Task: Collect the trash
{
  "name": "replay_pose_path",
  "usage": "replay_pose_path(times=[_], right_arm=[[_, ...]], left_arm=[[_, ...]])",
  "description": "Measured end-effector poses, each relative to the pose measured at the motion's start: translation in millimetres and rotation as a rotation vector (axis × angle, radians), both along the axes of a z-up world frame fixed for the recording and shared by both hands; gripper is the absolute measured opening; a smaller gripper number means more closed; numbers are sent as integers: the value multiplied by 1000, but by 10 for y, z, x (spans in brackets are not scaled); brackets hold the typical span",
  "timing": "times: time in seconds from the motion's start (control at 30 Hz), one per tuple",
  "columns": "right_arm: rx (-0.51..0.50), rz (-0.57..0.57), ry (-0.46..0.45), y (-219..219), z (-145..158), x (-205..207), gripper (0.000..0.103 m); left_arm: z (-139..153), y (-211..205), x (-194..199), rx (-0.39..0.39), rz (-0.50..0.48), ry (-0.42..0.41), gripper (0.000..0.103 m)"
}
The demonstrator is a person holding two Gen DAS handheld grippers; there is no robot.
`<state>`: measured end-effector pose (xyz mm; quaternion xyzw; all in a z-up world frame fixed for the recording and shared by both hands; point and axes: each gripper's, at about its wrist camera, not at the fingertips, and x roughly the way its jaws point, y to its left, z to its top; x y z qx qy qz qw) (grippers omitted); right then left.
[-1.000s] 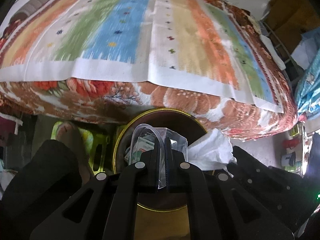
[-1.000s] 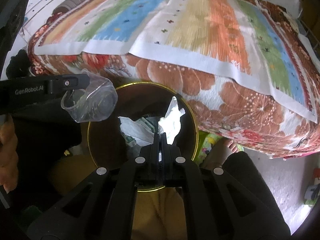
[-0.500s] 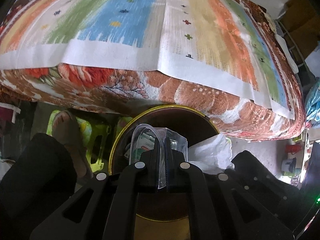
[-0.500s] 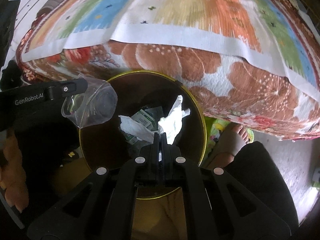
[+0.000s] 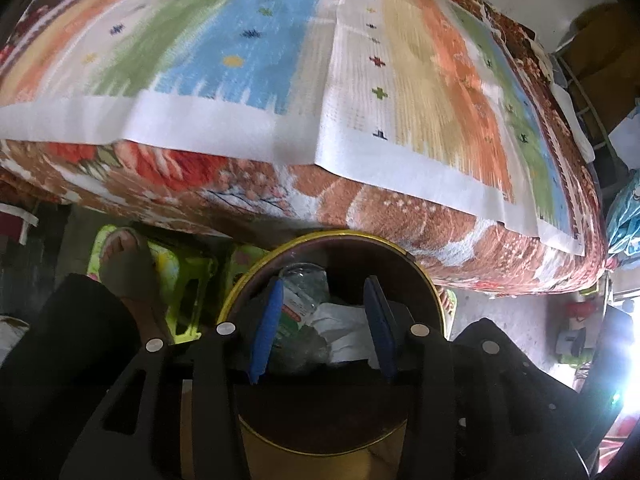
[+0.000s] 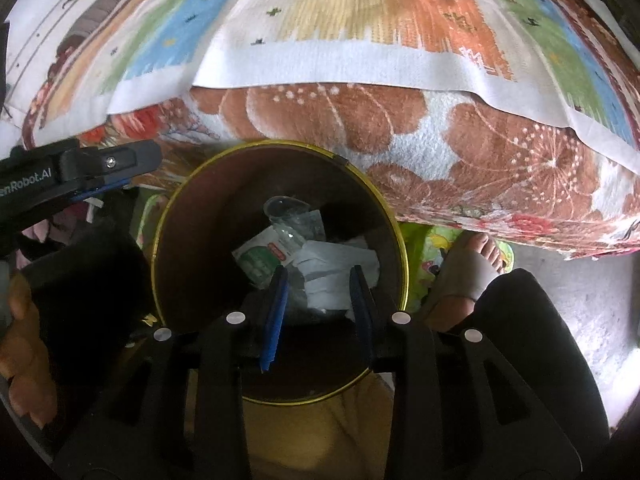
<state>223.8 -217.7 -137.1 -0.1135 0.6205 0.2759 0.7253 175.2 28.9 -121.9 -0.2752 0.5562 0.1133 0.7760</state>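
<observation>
Bin (image 6: 376, 204): sits below both grippers to catch trash.
Left gripper (image 5: 324, 320): jaws just spread, empty, cup (image 6: 286, 208) dropped in.
Right gripper (image 6: 318, 304): jaws just spread, tissue (image 6: 336, 264) released.

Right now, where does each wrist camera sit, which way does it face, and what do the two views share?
Left wrist: on the left gripper, facing steeply down into the brown bin; jaws open, a foot and dark trouser leg show.
Right wrist: on the right gripper, facing down into the same bin; jaws open, a foot and the left gripper show.
Shared: bin, clear plastic cup, white tissue, striped cloth.
</observation>
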Motion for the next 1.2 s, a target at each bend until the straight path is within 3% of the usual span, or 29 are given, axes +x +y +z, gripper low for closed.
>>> replay_pose_path(times=[0.2,0.37,0.47,0.67,0.73,0.83,0.9,1.2], right_arm=[[76,-1,-75,-227,360,-157,38],[160,22,-246,-410,810,-420,45],[211,24,-270,-522,943,-544,47],[255,25,-314,-742,1109,-862,60],[274,24,-334,-811,1158,-989,70],[307,56,-377,-902,1245,-1234,80],[326,78,-414,-956,1306,-1395,93],[450,145,-514,-1078,1477,-1750,94]], left_arm=[[215,-79,-201,-42,-53,-35,44],[595,-379,-447,106,-194,-126,53],[713,-454,-650,115,-227,-186,58],[894,-503,-1115,124,-231,-295,78],[941,-530,-1250,112,-224,-332,90],[992,-628,-1477,141,-243,-381,97],[1016,-703,-1594,218,-254,-390,97],[965,-770,-1776,331,-271,-373,97]])
